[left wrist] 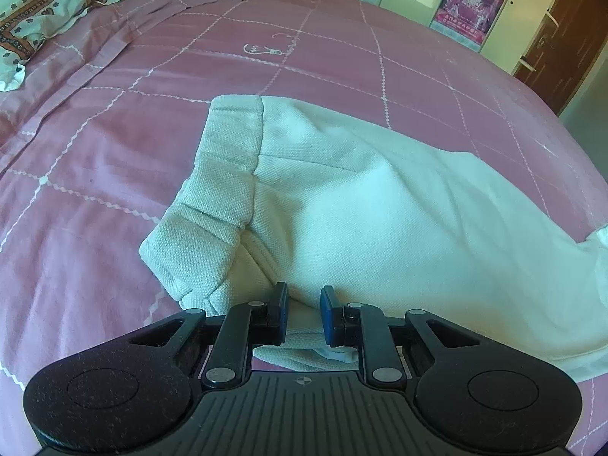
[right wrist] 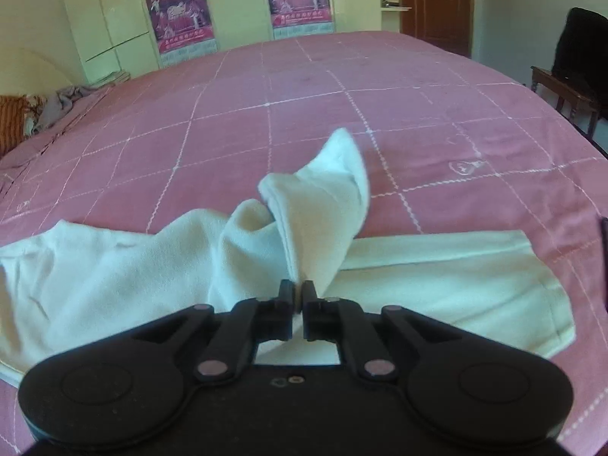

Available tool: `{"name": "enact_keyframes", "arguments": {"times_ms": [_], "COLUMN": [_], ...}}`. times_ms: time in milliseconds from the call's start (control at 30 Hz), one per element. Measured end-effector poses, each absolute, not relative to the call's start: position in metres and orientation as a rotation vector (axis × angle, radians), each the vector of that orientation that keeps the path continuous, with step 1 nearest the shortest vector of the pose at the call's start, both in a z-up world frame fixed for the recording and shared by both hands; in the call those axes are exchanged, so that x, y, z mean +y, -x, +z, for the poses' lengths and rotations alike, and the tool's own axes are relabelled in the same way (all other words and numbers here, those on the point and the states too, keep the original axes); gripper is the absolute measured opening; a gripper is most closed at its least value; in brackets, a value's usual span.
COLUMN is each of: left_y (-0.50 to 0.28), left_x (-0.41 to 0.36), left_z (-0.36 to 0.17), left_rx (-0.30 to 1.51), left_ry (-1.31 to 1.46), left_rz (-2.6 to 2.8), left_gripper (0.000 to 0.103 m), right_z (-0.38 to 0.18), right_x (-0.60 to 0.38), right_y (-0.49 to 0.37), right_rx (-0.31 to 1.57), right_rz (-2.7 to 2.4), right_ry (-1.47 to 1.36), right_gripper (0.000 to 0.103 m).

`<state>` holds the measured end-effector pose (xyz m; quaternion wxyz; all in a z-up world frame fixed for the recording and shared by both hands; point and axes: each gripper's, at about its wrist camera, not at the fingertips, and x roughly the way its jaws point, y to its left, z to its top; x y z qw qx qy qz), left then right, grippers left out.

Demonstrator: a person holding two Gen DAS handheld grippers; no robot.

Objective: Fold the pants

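White pants point(left wrist: 361, 209) lie on a pink checked bedspread point(left wrist: 342, 57), their ribbed waistband point(left wrist: 224, 174) toward the left of the left wrist view. My left gripper point(left wrist: 304, 304) sits at the near edge of the pants by the waistband, its blue pads close together with a thick fold of the cloth pinched between them. In the right wrist view my right gripper point(right wrist: 298, 292) is shut on a leg of the pants point(right wrist: 323, 197), which stands up from the pinch in a twisted cone. The other leg point(right wrist: 456, 277) lies flat to the right.
A patterned pillow point(left wrist: 41, 11) lies at the bed's far left. Loose grey clothes point(right wrist: 57, 102) lie near the headboard side. Cupboard doors with posters point(right wrist: 178, 15) stand beyond the bed, with a brown door point(right wrist: 437, 0) and a chair with a dark garment point(right wrist: 577, 57).
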<state>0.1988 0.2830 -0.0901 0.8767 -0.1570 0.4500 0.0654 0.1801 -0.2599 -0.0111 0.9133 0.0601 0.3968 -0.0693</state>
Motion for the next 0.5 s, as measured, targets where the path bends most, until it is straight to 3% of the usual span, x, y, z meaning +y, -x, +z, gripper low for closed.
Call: {"name": "enact_keyframes", "arguments": {"times_ms": [33,200,367,500], "left_y": [-0.198,-0.199,-0.200,-0.199], "left_x": [0.282,0.281,0.282,0.283], "left_z": [-0.090,-0.089,-0.089,-0.090], "left_rx": [0.937,0.942,0.941,0.933], "left_ry": [0.323,0.314,0.330,0.344], "left_rz": [0.137,0.135,0.147,0.153], "left_gripper": [0.019,0.019,0.019,0.019], "right_z": [-0.010,-0.043,0.000,-0.013], "right_x": [-0.268,-0.311,-0.280,-0.257], "right_y": [-0.168,-0.132,-0.140,-0.202], "right_rx": [0.811,0.897,0.701,0.782], "right_rz": [-0.150,-0.263,-0.177,-0.138], "right_ry": [-0.158,-0.221,-0.074,0.098], "right_gripper": [0.000,0.001,0.047,0.045]}}
